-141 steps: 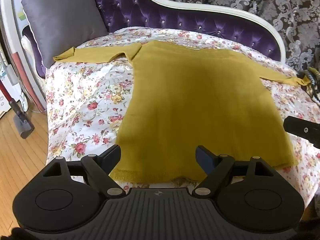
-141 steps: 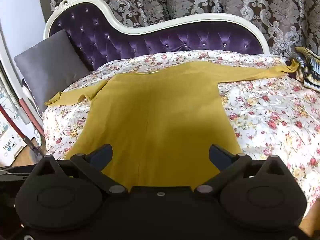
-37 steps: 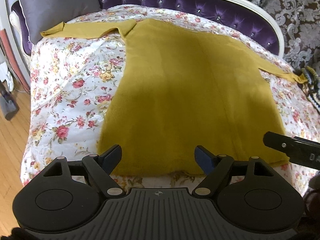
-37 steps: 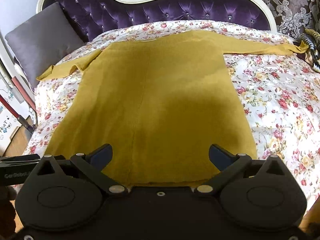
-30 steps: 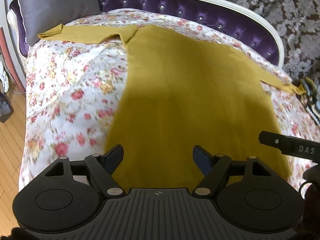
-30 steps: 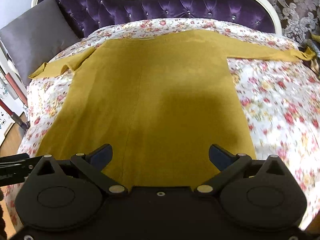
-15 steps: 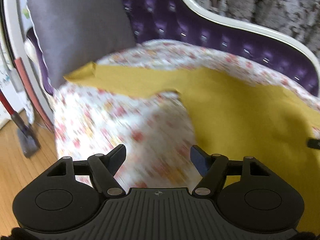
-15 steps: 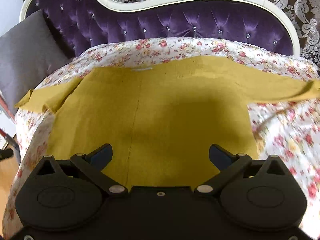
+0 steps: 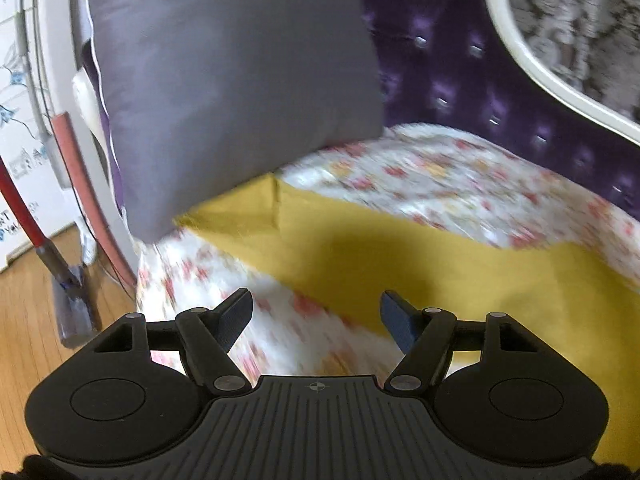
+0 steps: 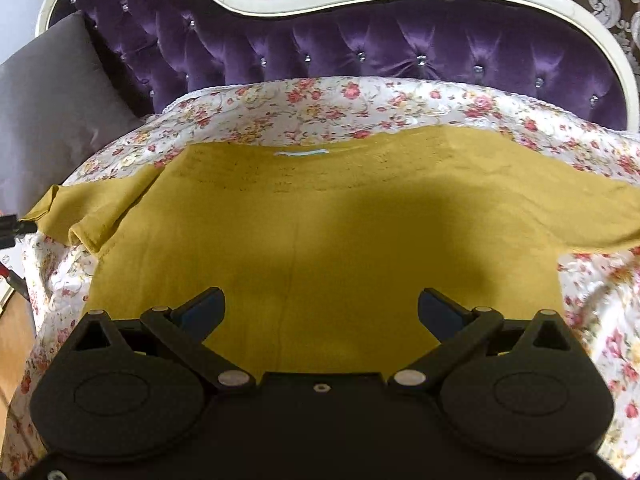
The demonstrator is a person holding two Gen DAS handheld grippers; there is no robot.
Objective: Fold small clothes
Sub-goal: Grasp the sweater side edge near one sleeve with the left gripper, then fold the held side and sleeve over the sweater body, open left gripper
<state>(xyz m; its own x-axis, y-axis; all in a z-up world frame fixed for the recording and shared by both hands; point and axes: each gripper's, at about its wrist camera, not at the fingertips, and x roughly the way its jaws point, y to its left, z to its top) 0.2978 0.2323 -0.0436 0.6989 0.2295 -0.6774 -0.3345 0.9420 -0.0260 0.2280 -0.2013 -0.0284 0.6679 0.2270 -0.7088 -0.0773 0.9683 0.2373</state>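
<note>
A mustard-yellow long-sleeved sweater [image 10: 340, 220] lies flat on the floral bed cover [image 10: 320, 108], with its neck label [image 10: 302, 153] toward the headboard. My right gripper [image 10: 320, 300] hovers open over the middle of the sweater's body with nothing between its fingers. The sweater's left sleeve [image 9: 340, 248] stretches out toward a grey cushion, its cuff [image 9: 240, 208] just under the cushion's corner. My left gripper [image 9: 316, 304] is open above the cover at the near edge of that sleeve, holding nothing. The right sleeve [image 10: 580, 208] runs off to the right.
A grey cushion [image 9: 224, 80] leans at the bed's left end against the purple tufted headboard [image 10: 360, 48] with its white frame. Past the bed's left edge lie wooden floor [image 9: 24, 320] and a red-handled cleaner [image 9: 60, 272]. Patterned curtain hangs behind.
My left gripper swung left from the sweater's hem to the left sleeve near the cushion. My right gripper moved forward over the sweater toward the neckline. Both stayed open and empty.
</note>
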